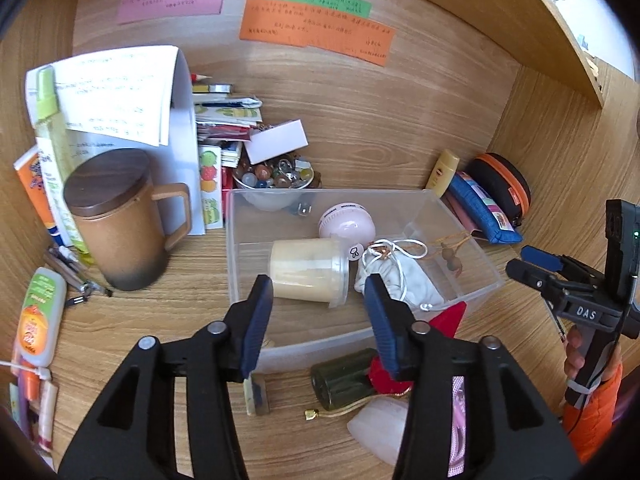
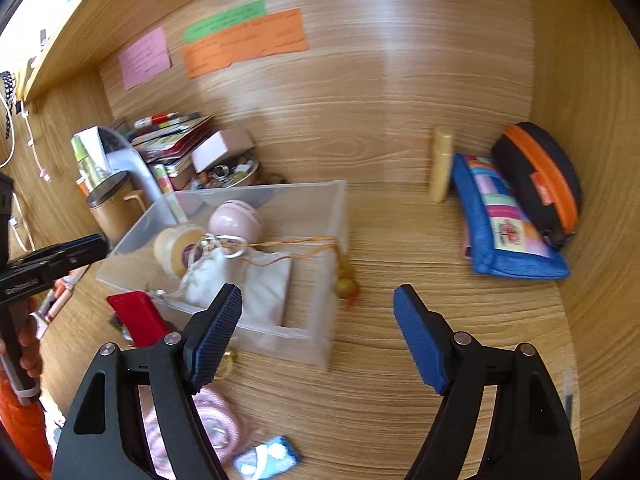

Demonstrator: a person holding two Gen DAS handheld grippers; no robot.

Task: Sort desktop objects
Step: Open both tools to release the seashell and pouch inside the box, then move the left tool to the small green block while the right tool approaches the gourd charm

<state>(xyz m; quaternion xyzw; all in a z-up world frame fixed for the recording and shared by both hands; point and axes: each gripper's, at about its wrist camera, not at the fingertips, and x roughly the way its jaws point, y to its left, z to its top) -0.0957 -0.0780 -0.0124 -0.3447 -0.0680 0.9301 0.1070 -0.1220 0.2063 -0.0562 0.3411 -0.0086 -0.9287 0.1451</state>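
Blue ribbed pads on both grippers, jaws apart, nothing held: left gripper point(image 1: 319, 304), right gripper point(image 2: 318, 332). Clear plastic bin point(image 1: 486, 276) at centre holds four things: cream jar point(image 1: 306, 270), white drawstring pouch point(image 1: 394, 282), pink round case point(image 1: 347, 222), gourd charm point(image 1: 452, 260).

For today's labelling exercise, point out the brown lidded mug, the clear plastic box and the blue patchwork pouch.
brown lidded mug point(image 1: 120, 236): left wrist view, on its side wall.
clear plastic box point(image 1: 486, 274): left wrist view, on its right wall.
blue patchwork pouch point(image 2: 506, 224): right wrist view, on its patchwork face.
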